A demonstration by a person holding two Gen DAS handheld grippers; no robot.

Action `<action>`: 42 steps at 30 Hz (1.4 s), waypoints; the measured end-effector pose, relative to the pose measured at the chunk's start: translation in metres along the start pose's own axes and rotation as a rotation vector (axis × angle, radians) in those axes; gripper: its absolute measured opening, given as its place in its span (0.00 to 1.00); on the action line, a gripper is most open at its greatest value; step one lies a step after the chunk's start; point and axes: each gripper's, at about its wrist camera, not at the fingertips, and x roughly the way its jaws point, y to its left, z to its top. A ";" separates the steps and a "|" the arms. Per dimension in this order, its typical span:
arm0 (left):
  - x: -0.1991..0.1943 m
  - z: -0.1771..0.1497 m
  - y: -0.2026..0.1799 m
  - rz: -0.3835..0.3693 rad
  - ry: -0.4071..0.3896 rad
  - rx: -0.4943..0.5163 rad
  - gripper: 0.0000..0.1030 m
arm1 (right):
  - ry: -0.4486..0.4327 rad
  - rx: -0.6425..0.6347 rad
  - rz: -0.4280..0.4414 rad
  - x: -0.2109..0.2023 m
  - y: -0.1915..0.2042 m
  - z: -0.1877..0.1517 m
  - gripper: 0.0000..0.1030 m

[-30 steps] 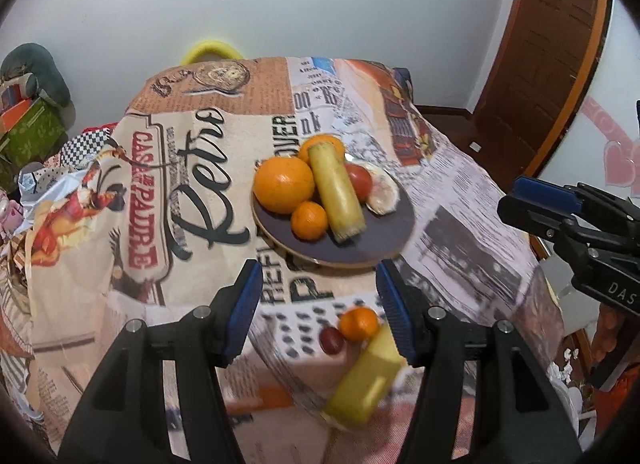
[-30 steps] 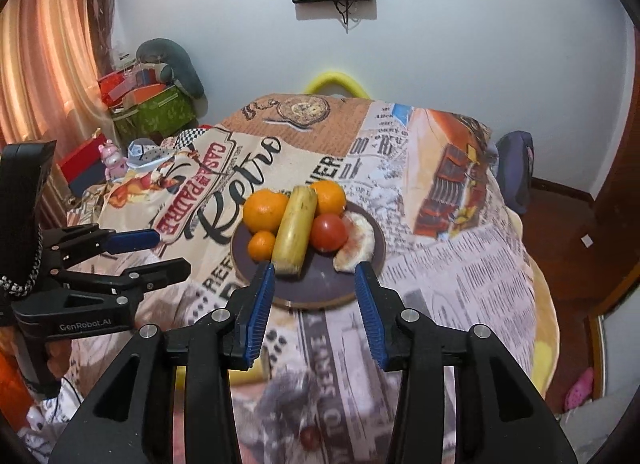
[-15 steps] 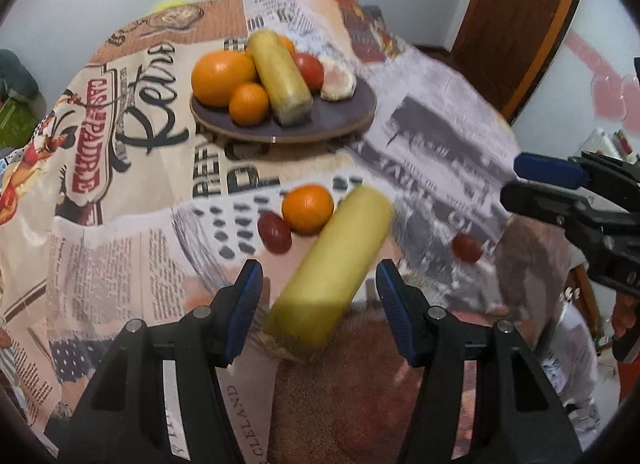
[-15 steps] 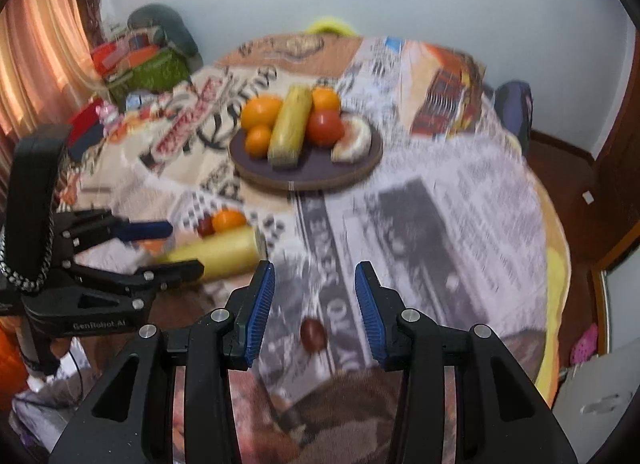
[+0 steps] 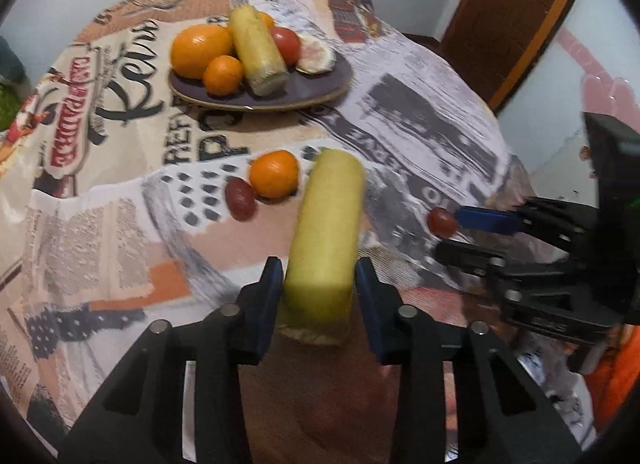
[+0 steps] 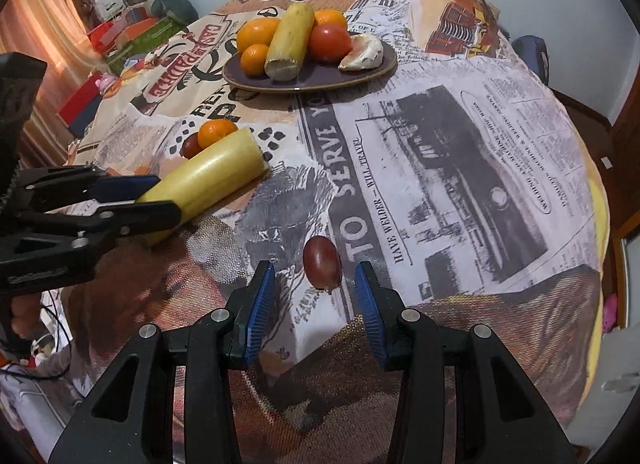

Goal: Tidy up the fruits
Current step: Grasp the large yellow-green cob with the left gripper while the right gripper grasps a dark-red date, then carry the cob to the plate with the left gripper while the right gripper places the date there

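— While the left gripper (image 5: 316,296) is closing, what is sitting between its blue pads?

— The near end of the yellow cylinder (image 5: 326,240) is lying between them on the tablecloth (image 5: 120,223); the left pad is looking as if it is touching the side, while a thin gap is showing at the right pad, so I am not calling it a firm grip; the far end is pointing toward the dark plate (image 5: 316,91).

— And what is lying just beside that far end?

— A small orange (image 5: 274,179) is sitting just left of it, with a dark red grape (image 5: 240,198) touching or nearly touching the orange's lower left.

— How is the right gripper (image 6: 314,306) standing?

— Its jaws are standing partly open and holding nothing; a second red grape (image 6: 321,267) is lying on the cloth just ahead of the tips, roughly centred between them, with clear space on both sides.

— What is the plate carrying?

— It is carrying a large orange (image 6: 258,33), a smaller orange (image 6: 254,59), another yellow cylinder (image 6: 291,41), a further orange (image 6: 330,18) behind it, a red tomato (image 6: 329,43) and a pale peeled piece (image 6: 362,53) at the right rim; the plate is sitting well apart from both grippers, toward the far side of the table.
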 end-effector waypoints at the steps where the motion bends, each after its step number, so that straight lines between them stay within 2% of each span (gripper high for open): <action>1: 0.001 0.000 -0.003 0.002 0.006 0.013 0.35 | -0.008 0.003 -0.001 0.001 -0.001 0.000 0.37; 3: 0.007 0.003 -0.011 0.034 0.020 0.060 0.35 | -0.015 0.006 -0.001 0.002 -0.002 0.000 0.31; 6: 0.019 0.011 -0.015 0.046 0.044 0.070 0.35 | -0.022 0.004 -0.009 0.002 -0.003 0.000 0.24; 11: 0.034 0.027 -0.019 0.059 0.048 0.078 0.35 | -0.026 -0.003 -0.002 0.003 -0.005 0.002 0.24; 17: 0.044 0.041 -0.024 0.060 0.035 0.079 0.35 | -0.032 -0.006 0.013 0.003 -0.006 0.004 0.16; 23: 0.047 0.048 -0.025 0.053 0.021 0.067 0.36 | -0.053 0.004 -0.001 -0.004 -0.009 0.008 0.16; 34: -0.009 0.042 -0.022 0.040 -0.114 0.047 0.36 | -0.136 0.026 -0.032 -0.033 -0.013 0.023 0.16; 42: -0.051 0.055 0.006 0.074 -0.226 -0.012 0.36 | -0.193 0.006 -0.038 -0.048 -0.007 0.044 0.16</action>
